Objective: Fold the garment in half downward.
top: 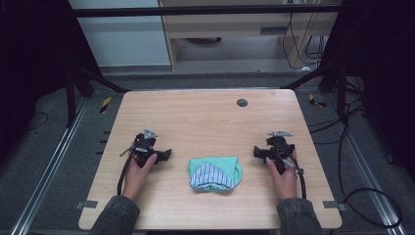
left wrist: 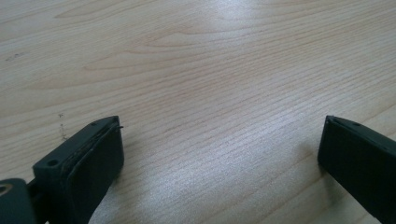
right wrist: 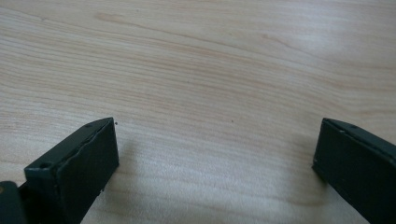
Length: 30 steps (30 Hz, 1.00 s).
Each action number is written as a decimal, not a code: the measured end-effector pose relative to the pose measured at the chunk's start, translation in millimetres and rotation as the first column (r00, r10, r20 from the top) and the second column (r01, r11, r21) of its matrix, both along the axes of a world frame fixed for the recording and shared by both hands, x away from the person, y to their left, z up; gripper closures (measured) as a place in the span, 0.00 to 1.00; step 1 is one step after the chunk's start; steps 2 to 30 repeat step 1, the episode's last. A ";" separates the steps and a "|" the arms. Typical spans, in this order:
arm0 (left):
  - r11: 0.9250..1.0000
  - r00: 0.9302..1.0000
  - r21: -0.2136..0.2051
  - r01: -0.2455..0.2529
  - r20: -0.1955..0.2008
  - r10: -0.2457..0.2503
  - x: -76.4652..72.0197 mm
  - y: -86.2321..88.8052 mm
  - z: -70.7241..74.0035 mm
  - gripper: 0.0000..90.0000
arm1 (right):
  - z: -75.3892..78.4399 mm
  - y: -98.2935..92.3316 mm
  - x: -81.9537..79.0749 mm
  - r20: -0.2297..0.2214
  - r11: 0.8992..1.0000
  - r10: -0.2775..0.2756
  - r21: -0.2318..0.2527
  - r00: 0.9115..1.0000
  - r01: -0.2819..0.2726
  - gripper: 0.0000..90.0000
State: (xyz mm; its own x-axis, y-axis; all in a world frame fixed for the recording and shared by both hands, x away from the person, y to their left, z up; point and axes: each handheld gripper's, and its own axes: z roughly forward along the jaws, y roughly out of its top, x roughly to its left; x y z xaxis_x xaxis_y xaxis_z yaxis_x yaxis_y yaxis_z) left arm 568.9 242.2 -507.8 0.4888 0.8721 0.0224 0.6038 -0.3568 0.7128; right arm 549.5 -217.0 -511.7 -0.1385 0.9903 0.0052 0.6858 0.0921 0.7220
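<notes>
I hold the left gripper (top: 164, 155) and right gripper (top: 256, 151) low over the wooden table (top: 205, 122), jaws spread wide apart with bare wood between them in both gripper views. The folded green cloth (top: 214, 173), its striped panel uppermost, lies between them, touching neither.

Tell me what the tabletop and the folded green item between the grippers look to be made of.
The table looks like light wood or wood-look laminate: grain lines and a soft sheen show in both gripper views. The folded green item looks like soft fabric, mint with a striped panel, its edges slumped and rounded; the exact fibre cannot be told.
</notes>
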 end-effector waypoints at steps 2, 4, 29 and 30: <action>1.000 1.000 0.001 0.000 0.000 0.000 0.0 0.0 0.0 0.00 | 0.1 1.3 -2.1 -0.001 1.000 -0.015 0.002 1.000 0.015 0.00; 1.000 1.000 0.001 0.000 0.000 0.000 0.0 0.0 0.0 0.00 | 0.1 1.3 -2.1 -0.001 1.000 -0.015 0.002 1.000 0.015 0.00; 1.000 1.000 0.001 0.000 0.000 0.000 0.0 0.0 0.0 0.00 | 0.1 1.3 -2.1 -0.001 1.000 -0.015 0.002 1.000 0.015 0.00; 1.000 1.000 0.001 0.000 0.000 0.000 0.0 0.0 0.0 0.00 | 0.1 1.3 -2.1 -0.001 1.000 -0.015 0.002 1.000 0.015 0.00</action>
